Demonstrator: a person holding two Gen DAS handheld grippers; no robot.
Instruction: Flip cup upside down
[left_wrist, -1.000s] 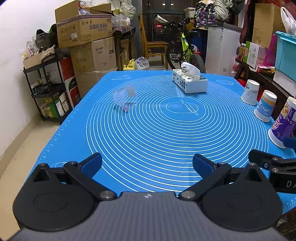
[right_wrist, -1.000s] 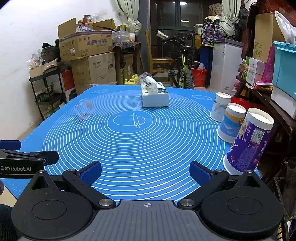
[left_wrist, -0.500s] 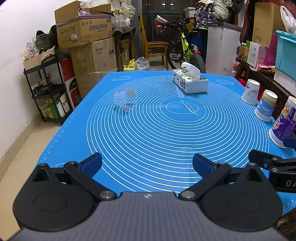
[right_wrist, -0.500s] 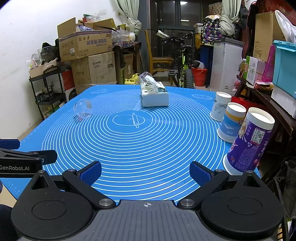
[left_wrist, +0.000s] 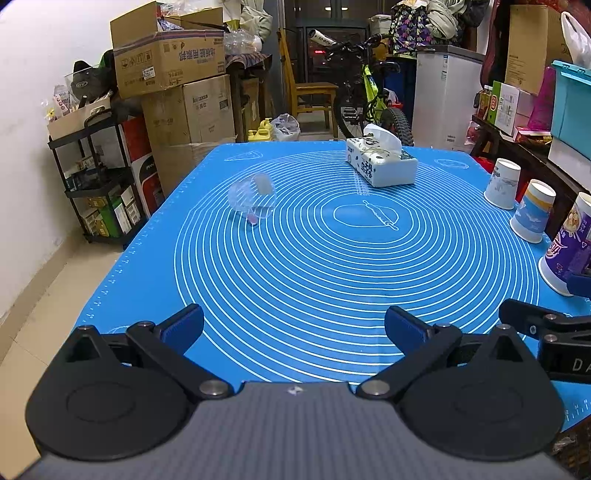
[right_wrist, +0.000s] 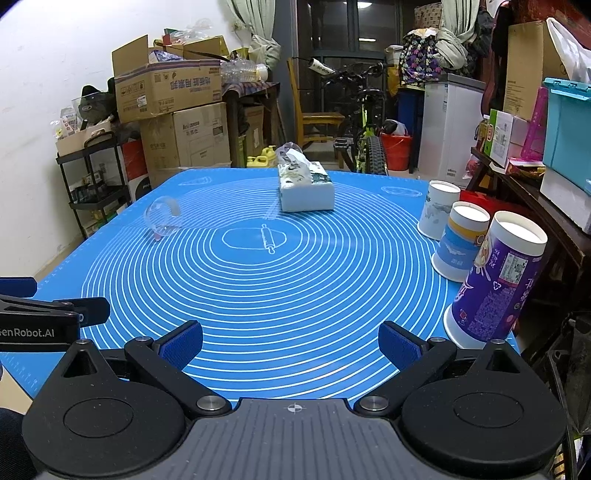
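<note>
The bench (left_wrist: 155, 280) is covered by a blue mat (left_wrist: 332, 266) printed with white rings, and both claws hover over its near edge. The left claw (left_wrist: 294, 325) is spread wide with nothing between its blue pads; the right claw (right_wrist: 290, 341) is just as wide open and also holds nothing. A tissue box (left_wrist: 380, 164) sits on the far part of the mat, right of centre in the left view. Three paper cups stand in a row along the right edge: a purple cup (right_wrist: 495, 291) nearest, a blue-banded cup (right_wrist: 460, 242) just behind it, and a white cup (right_wrist: 437, 210) farthest (all three rest with the wider end down). The clear cup (left_wrist: 253, 199) lies on its side on the far left part of the mat, well apart from both claws.
</note>
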